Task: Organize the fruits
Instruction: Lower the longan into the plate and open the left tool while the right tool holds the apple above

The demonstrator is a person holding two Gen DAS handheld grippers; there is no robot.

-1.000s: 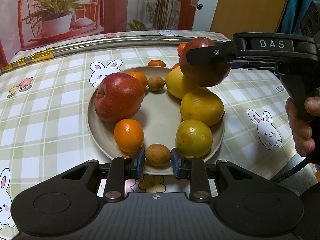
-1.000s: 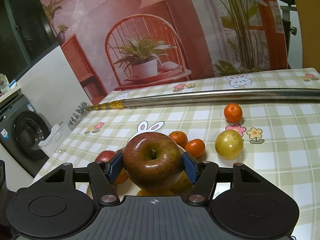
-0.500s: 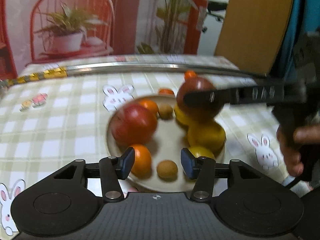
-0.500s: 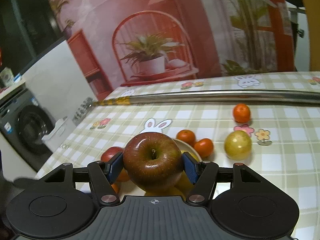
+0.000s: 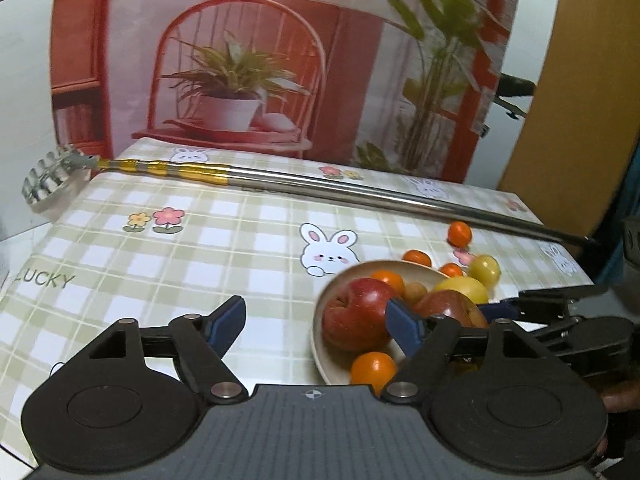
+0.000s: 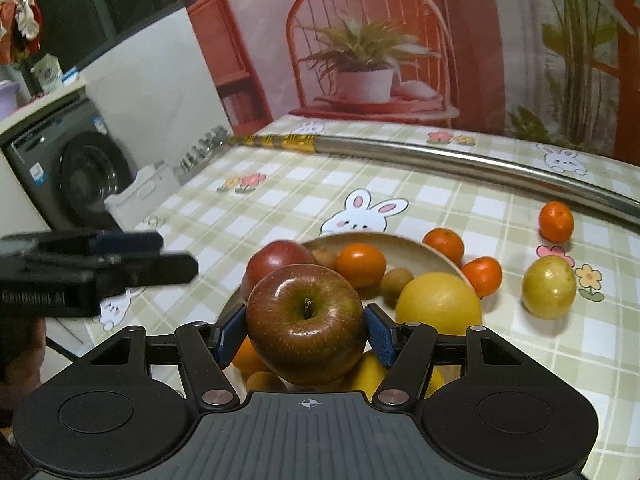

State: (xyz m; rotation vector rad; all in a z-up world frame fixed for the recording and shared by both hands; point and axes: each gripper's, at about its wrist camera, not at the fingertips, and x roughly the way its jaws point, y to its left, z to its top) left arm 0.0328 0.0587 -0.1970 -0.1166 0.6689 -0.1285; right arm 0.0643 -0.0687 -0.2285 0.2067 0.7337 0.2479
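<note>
My right gripper (image 6: 306,332) is shut on a dark red apple (image 6: 306,322) and holds it over the near part of the beige plate (image 6: 404,246); the held apple also shows in the left wrist view (image 5: 450,308). The plate (image 5: 320,344) holds a second red apple (image 5: 356,314), oranges (image 5: 373,366), yellow citrus (image 6: 438,300) and small brown fruits (image 6: 396,282). My left gripper (image 5: 316,320) is open and empty, left of the plate above the tablecloth; it also shows at the left of the right wrist view (image 6: 132,248).
Loose on the checked tablecloth beyond the plate: three small oranges (image 6: 556,222) (image 6: 444,242) (image 6: 482,276) and a yellow-green fruit (image 6: 549,286). A long metal pole (image 5: 360,192) lies across the far side. The table's left edge is near a washing machine (image 6: 80,172).
My left gripper let go of the small brown fruit on the plate, opened wide and drew back to the left. My right gripper has kept the apple and lowered towards the plate.
</note>
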